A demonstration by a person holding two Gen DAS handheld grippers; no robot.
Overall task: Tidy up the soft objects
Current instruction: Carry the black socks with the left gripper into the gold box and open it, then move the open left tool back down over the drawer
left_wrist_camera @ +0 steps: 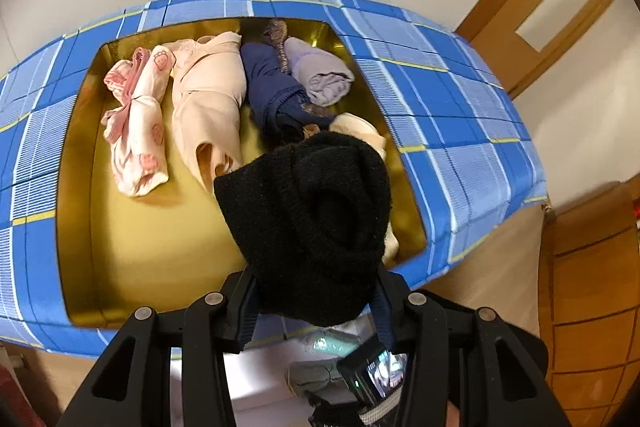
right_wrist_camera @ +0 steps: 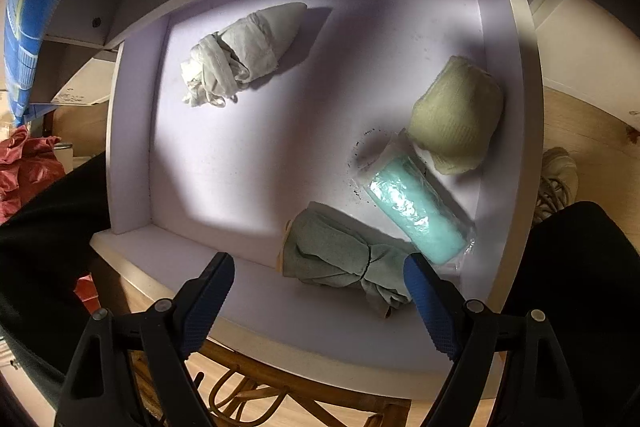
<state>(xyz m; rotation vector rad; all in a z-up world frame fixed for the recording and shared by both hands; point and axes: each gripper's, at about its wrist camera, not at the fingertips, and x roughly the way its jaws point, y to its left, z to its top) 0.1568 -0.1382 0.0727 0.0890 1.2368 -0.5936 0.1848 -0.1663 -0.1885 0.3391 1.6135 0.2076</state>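
My left gripper (left_wrist_camera: 316, 291) is shut on a rolled black knit sock bundle (left_wrist_camera: 312, 219), held above the near right part of a gold-lined box (left_wrist_camera: 132, 239). The box holds a pink-patterned white garment (left_wrist_camera: 138, 123), a peach garment (left_wrist_camera: 208, 99), a navy garment (left_wrist_camera: 272, 87), a lilac roll (left_wrist_camera: 320, 71) and a cream piece (left_wrist_camera: 356, 127) partly hidden by the bundle. My right gripper (right_wrist_camera: 320, 279) stands open above the front of a white drawer (right_wrist_camera: 240, 155), just over a grey-green cloth bundle (right_wrist_camera: 340, 255). Also in the drawer lie a white rolled garment (right_wrist_camera: 244, 51), a yellow-green knit roll (right_wrist_camera: 456, 115) and a mint roll in clear wrap (right_wrist_camera: 420, 211).
The gold box sits sunk in a blue plaid cover (left_wrist_camera: 452, 99) beside a white wall. A wooden door (left_wrist_camera: 552, 7) is at the right. Below the drawer are a rattan chair frame (right_wrist_camera: 248, 387), a person's dark-clad legs (right_wrist_camera: 580, 287), a shoe (right_wrist_camera: 558, 179) and red fabric (right_wrist_camera: 24, 167).
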